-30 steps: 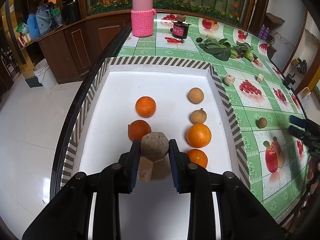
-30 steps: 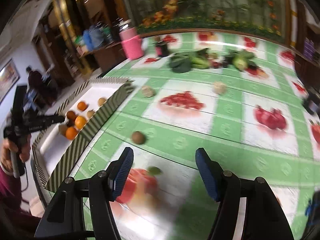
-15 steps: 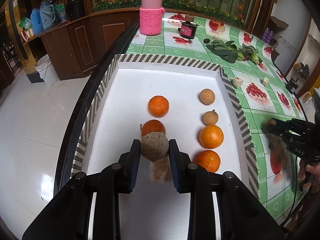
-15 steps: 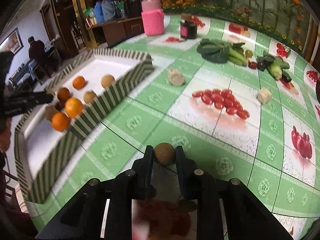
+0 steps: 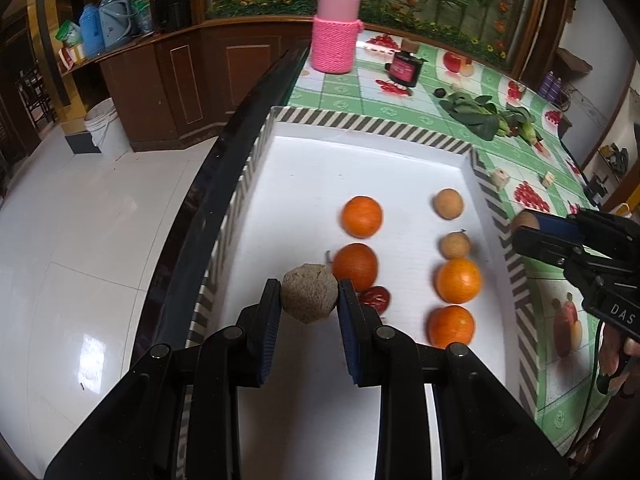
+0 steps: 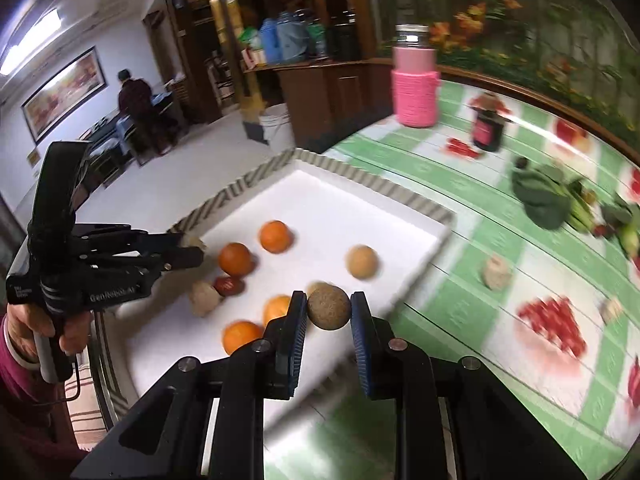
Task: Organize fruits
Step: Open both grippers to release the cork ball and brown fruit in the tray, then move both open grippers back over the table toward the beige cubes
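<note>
Roughly midway. White tray [image 5: 360, 152] already held four oranges, e.g. one [image 5: 362, 216], in two rows, plus two tan fruits [image 5: 449, 203] at the far right and a red date [image 5: 375, 297]. Left gripper [image 5: 309, 300] was clamped on a rough grey-brown fruit [image 5: 308, 293], above the tray's near left. Right gripper [image 6: 329, 316] was closed on a small brown round fruit [image 6: 329, 306], over the tray's right edge. Left to do: place both; pale lumps [image 6: 496, 273] sat out on the green tablecloth [image 6: 460, 240].

Left hand-held gripper [image 5: 309, 300] clamps brown fruit [image 5: 308, 298]; oranges [image 5: 362, 216] on white tray [image 5: 320, 168].
</note>
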